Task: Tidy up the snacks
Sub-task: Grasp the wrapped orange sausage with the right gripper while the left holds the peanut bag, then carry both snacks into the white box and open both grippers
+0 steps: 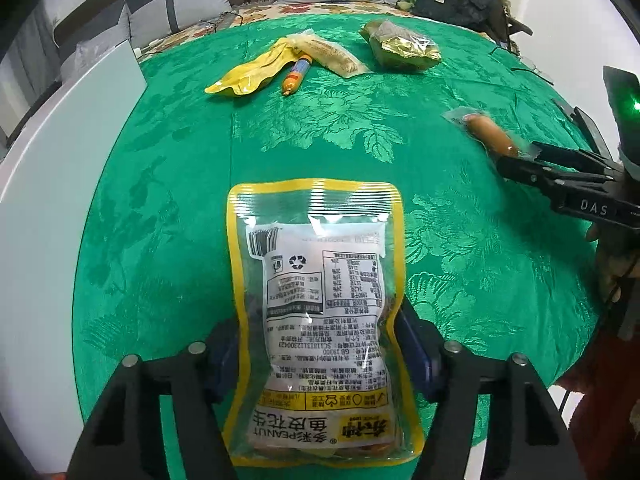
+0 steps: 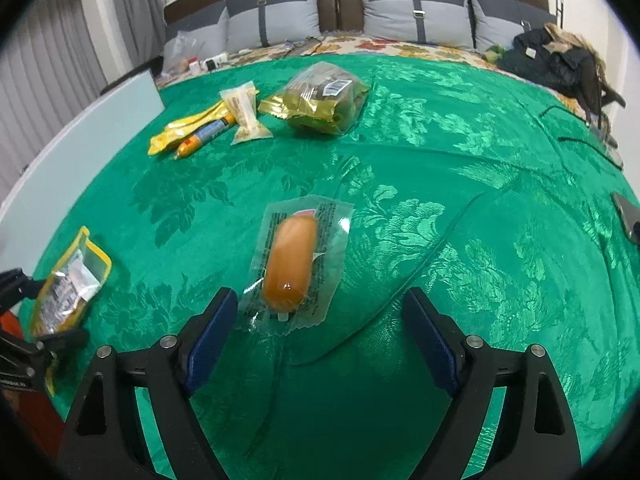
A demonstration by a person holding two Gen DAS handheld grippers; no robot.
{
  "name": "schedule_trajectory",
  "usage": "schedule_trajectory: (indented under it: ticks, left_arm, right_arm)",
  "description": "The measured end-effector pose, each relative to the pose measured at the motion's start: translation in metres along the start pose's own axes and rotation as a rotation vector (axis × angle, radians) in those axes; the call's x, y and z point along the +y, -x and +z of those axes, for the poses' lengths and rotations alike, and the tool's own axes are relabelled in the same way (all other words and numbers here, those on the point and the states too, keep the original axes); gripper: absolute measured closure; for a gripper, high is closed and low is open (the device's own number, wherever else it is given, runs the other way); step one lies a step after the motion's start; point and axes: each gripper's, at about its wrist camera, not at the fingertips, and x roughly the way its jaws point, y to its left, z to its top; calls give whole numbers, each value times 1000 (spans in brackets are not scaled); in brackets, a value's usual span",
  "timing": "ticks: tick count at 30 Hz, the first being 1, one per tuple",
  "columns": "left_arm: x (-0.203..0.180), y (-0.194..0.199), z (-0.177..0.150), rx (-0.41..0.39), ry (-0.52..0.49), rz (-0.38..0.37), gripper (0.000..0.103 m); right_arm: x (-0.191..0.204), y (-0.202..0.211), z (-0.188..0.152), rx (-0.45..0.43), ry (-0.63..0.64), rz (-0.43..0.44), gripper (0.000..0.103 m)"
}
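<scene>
The left gripper (image 1: 320, 354) is clamped on a peanut bag (image 1: 320, 312), its blue pads pressing the bag's two sides near the lower half; the clear, yellow-edged bag stands up between the fingers with its printed back toward the camera, above the near part of the green cloth (image 1: 168, 184). In the right wrist view the same bag (image 2: 68, 280) shows at the far left edge, held in the black fingers there.

The right gripper (image 2: 316, 332) has its jaws wide apart, and a wrapped sausage (image 2: 290, 266) lies on the green cloth (image 2: 460, 208) just beyond and between the fingertips, its clear wrapper close beside the left blue pad (image 2: 208, 336); whether they touch cannot be told. From the left wrist view the sausage (image 1: 490, 132) sits to the right, at the tip of the right gripper's fingers.

Farther off, on the left, lie a yellow pouch (image 1: 250, 74), a small orange sausage stick (image 1: 296, 76) and a pale snack bar (image 1: 332, 54) close together, with a gold-green bag (image 1: 404, 46) just to their right
</scene>
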Motion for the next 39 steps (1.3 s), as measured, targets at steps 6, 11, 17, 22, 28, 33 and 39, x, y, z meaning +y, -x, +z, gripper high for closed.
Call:
schedule_trajectory:
  ticks: [6,11,17,22,28,33,39]
  left_arm:
    - [2,1,-1,-18,13,6,42]
    - [2,1,-2,-22,16,2,42]
    - [3,1,-2,-31,24,0,42]
    - [4,1,-3,-34,34,-6,43]
    - [14,6,-9,-34,77,-34,45]
    - [23,11,-13,-46,118,-71,46]
    - [33,22,-12,-80,159,-101,46]
  right_arm:
    - [2,-1,0,3,13,-10,15]
    - [4,-1,0,6,22,-21,15]
    - [6,-3,5,56,13,-46,15]
    - [18,-22,34,258,-6,-67,15]
    - [33,-29,48,273,49,-56,52]
    - [20,-12,47,251,-42,19,73]
    - [2,4,39,241,-171,99,85]
